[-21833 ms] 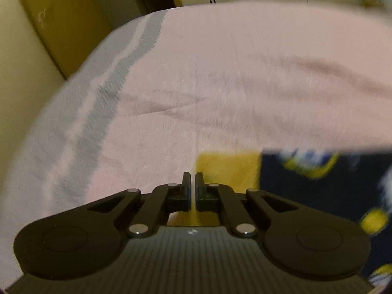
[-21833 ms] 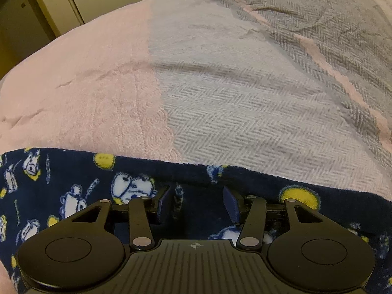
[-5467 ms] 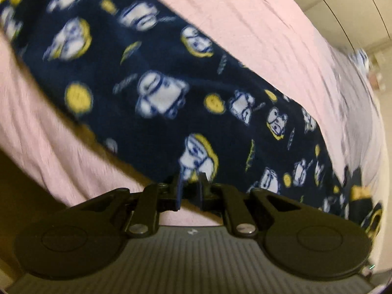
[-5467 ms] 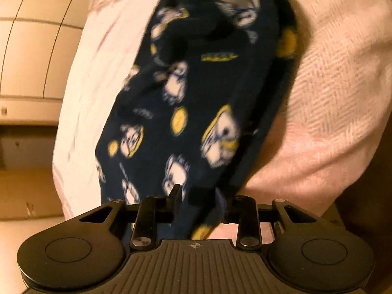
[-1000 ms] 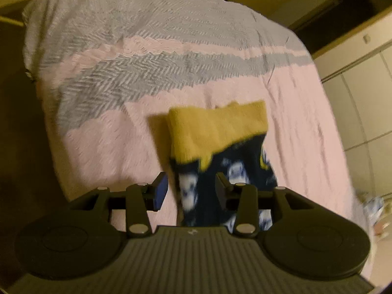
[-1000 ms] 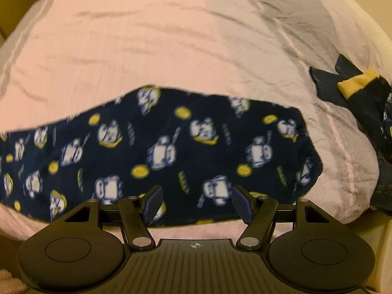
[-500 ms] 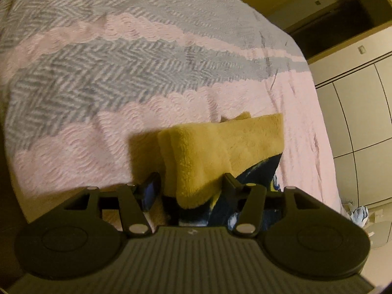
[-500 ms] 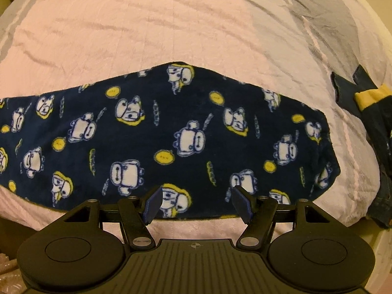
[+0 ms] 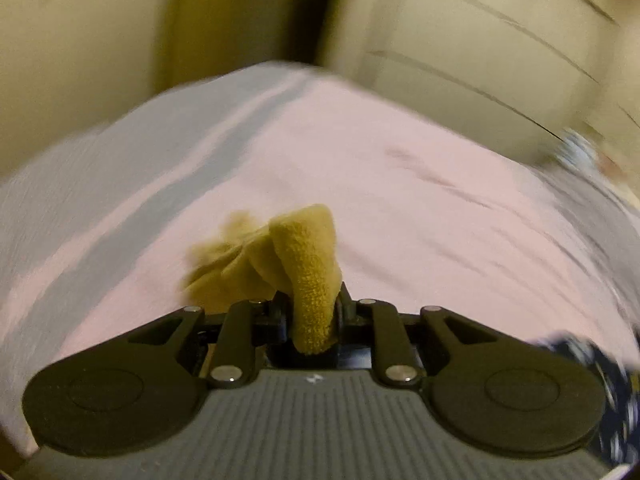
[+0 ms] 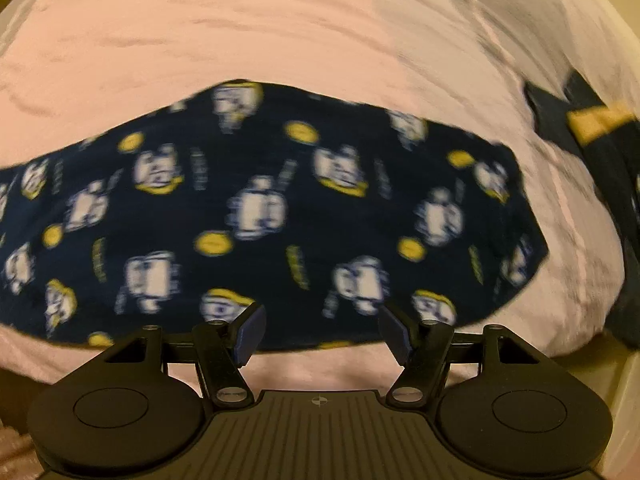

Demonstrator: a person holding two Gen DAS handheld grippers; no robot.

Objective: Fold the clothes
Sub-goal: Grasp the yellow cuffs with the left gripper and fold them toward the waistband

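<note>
Left gripper point(image 9: 311, 312): clamped on the yellow cuff point(image 9: 308, 264), above the pink bedspread point(image 9: 420, 216).
Right gripper point(image 10: 322, 334): jaws apart, empty, at the bed's near edge.
Navy printed garment point(image 10: 280, 208): flat along the bedspread's near edge.

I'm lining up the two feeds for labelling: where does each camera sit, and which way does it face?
Left wrist view: sits on the left gripper, looking forward along its fingers over the pink bedspread toward blurred cabinet doors; the gripper is shut on the yellow cuff.
Right wrist view: sits on the right gripper, looking down at the navy printed garment spread flat on the bed; its fingers are open, holding nothing.
Shared: both show the pink bedspread and navy printed fabric, only a blurred strip of it at the lower right edge of the left view.
</note>
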